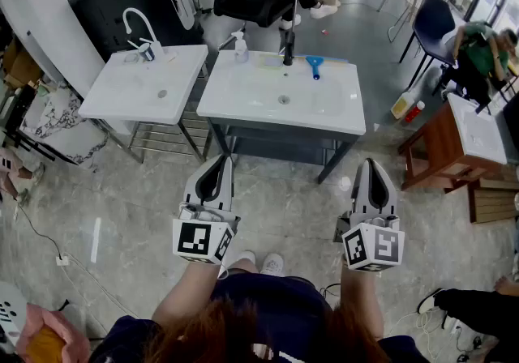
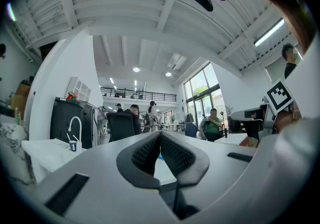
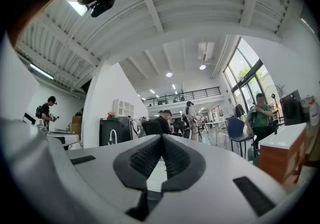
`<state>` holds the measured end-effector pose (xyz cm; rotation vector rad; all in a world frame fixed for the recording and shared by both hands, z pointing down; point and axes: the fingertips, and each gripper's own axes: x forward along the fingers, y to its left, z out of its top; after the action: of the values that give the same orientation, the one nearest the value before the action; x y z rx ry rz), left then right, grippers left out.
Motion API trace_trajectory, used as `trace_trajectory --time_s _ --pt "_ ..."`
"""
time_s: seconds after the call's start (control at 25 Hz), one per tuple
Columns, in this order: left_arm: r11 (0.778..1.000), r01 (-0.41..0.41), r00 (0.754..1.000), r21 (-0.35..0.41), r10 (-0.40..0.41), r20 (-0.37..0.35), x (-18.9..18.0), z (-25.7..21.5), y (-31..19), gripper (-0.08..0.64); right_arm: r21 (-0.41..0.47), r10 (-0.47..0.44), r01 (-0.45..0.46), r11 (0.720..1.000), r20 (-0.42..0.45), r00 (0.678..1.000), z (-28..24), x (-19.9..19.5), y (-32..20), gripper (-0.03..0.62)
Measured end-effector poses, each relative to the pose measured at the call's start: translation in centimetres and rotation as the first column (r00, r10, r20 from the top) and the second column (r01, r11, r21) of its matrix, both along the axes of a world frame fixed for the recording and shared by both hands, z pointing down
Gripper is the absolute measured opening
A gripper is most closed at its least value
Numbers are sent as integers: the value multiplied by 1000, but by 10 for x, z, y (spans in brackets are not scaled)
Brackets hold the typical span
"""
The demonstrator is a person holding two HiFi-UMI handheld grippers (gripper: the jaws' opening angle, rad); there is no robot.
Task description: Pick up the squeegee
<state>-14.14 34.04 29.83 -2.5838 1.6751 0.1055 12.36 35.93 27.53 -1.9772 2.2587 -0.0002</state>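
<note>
While both tools are held level above the floor, the left gripper (image 1: pixel 217 160) and right gripper (image 1: pixel 373 165) have their jaws pressed together with nothing in them. Ahead stands a white washbasin (image 1: pixel 243 106), its bowl lying between the grippers and the blue squeegee (image 1: pixel 315 66), which rests on the back rim just right of the black faucet (image 1: pixel 288 45). A soap bottle (image 1: pixel 241 47) stands left of that faucet. A second basin (image 1: pixel 122 98) sits to the left, and a wooden table (image 1: pixel 438 147) to the right.
</note>
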Motion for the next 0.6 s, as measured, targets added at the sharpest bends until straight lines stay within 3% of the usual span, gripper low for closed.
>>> trace_trajectory --time_s 0.16,0.36,0.52,0.6 --pt "1000 -3 1000 -2 3 8 4 1 0 20 -8 9 -9 1000 -15 1000 0 3 3 15" --pt "1000 -11 1000 -6 11 12 8 3 -3 21 -90 -31 29 996 -22 999 13 0 -3 30" --pt "1000 -7 1000 -25 8 20 9 7 -7 21 -110 -61 62 992 13 998 18 -2 -9 213" --pt "999 -6 1000 -31 6 20 7 11 -13 20 -108 -62 63 992 18 998 19 -3 -15 239"
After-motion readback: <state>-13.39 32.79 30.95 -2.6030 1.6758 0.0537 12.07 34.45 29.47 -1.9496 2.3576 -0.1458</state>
